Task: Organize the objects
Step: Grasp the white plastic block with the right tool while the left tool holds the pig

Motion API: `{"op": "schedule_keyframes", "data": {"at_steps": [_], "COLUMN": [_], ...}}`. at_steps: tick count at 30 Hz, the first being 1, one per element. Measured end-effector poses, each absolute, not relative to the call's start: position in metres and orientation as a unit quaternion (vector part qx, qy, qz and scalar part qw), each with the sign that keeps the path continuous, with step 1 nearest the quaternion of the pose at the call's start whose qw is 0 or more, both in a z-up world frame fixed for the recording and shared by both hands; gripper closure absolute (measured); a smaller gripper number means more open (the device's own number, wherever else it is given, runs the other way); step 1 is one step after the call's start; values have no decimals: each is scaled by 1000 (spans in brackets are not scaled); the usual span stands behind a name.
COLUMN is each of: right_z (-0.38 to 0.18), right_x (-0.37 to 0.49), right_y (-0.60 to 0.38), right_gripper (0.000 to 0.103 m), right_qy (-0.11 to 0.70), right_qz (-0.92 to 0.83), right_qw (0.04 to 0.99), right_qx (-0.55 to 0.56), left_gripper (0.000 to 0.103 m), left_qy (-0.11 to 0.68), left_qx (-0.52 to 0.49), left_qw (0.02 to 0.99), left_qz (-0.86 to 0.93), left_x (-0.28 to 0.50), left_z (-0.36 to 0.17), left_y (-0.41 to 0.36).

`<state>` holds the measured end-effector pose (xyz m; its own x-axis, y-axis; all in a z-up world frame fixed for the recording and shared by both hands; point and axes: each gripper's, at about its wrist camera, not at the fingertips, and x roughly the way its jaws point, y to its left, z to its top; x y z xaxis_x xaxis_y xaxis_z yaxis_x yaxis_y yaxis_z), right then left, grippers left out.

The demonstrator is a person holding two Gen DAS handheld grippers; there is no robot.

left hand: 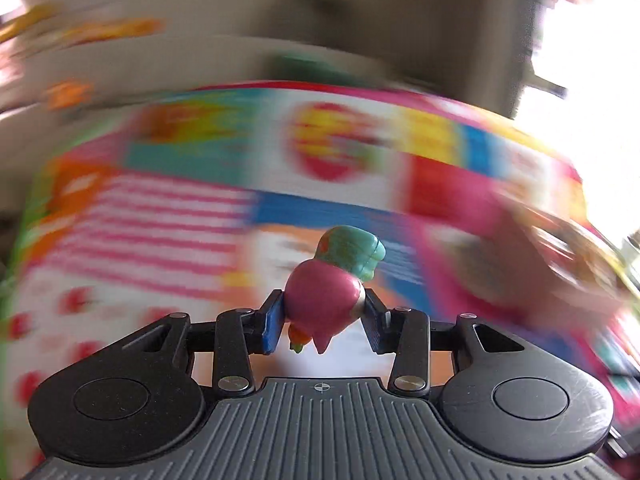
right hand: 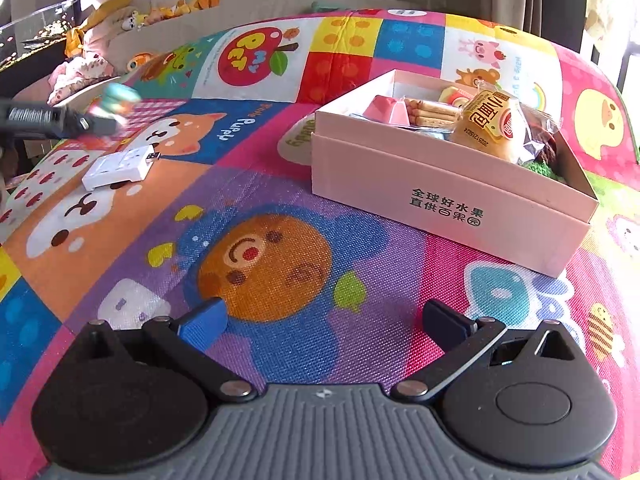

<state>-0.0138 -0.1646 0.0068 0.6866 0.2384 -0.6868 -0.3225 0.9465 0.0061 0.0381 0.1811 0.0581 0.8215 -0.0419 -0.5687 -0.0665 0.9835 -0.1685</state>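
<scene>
My left gripper [left hand: 324, 316] is shut on a small toy radish [left hand: 326, 300] with a pink body and teal-green leaves, held above the colourful play mat [left hand: 168, 208]; the background is motion-blurred. In the right wrist view the left gripper [right hand: 108, 118] with the toy shows blurred at the far left. My right gripper [right hand: 324, 322] is open and empty, low over the mat [right hand: 280, 220]. A pink cardboard box [right hand: 448, 196] stands to the front right, holding a wrapped bread bun [right hand: 490, 126], biscuit sticks and a pink piece [right hand: 386, 110].
A white card-reader-like device [right hand: 118, 168] lies on the mat at the left. Plush toys [right hand: 100, 40] and a glass case lie beyond the mat's far left edge. A curtain and bright window are at the far right.
</scene>
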Motion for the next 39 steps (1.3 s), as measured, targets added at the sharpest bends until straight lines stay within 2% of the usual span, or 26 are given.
{"op": "schedule_keyframes", "data": {"at_steps": [3, 8, 19, 23, 29, 33, 39], "right_z": [7, 7, 7, 8, 20, 35, 29], "right_x": [-14, -15, -14, -14, -20, -25, -33], "right_y": [-163, -162, -166, -168, -166, -137, -88], "right_gripper": [0, 0, 0, 0, 0, 0, 0], "right_qy": [365, 365, 368, 367, 374, 351, 350], "right_qz": [150, 147, 158, 162, 199, 212, 227], "right_qw": [917, 918, 915, 915, 906, 911, 906], "right_qx": [-58, -58, -53, -48, 17, 28, -72], "left_gripper": [58, 58, 58, 58, 58, 58, 58], "left_qy": [320, 334, 352, 353, 287, 280, 270], "left_qx": [-96, -54, -39, -70, -117, -158, -178], "left_qw": [940, 938, 929, 915, 949, 947, 946], "left_qz": [63, 69, -109, -183, -56, -1, -7], "left_x": [60, 68, 24, 8, -17, -18, -21], "left_z": [44, 29, 30, 28, 26, 11, 9], "left_y": [207, 194, 118, 93, 112, 132, 136]}}
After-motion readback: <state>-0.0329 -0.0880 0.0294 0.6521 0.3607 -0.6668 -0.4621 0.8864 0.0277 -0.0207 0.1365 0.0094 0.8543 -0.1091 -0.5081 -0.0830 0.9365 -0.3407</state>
